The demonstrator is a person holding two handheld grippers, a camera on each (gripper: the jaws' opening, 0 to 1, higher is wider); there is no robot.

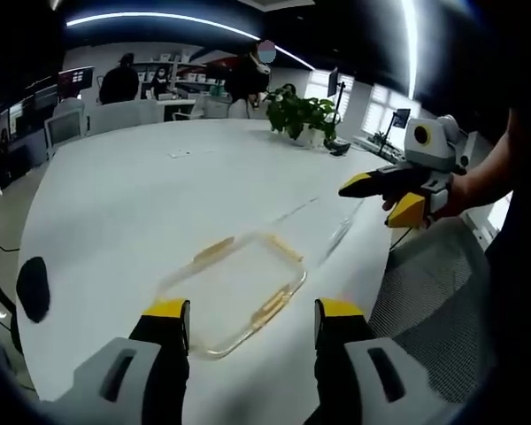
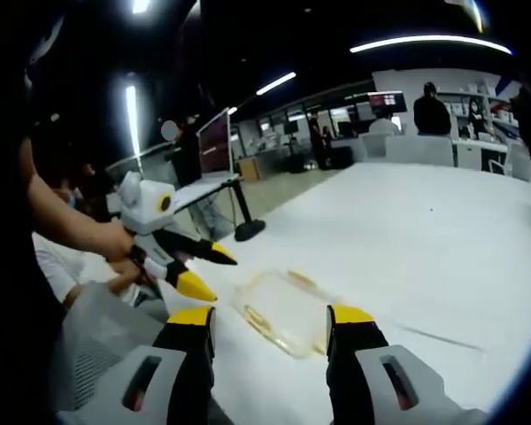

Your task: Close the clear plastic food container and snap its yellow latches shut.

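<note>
A clear plastic food container [image 1: 234, 288] with pale yellow latches [image 1: 272, 305] lies on the white table [image 1: 142, 195], close to its near edge. My left gripper [image 1: 252, 323] hovers just short of it, open, with nothing between its yellow-tipped jaws. The right gripper [image 1: 385, 199] comes in from the right, held by a hand above the table edge, jaws apart. In the right gripper view the container [image 2: 288, 314] lies just ahead of my open right gripper [image 2: 270, 328], and the left gripper [image 2: 203, 270] reaches in from the left, its jaws apart.
A potted plant [image 1: 301, 115] stands at the table's far end. A grey mesh chair [image 1: 434, 292] sits beside the table's near edge. A dark object [image 1: 33, 288] lies at the left edge. People, desks and monitors [image 2: 214, 142] fill the background.
</note>
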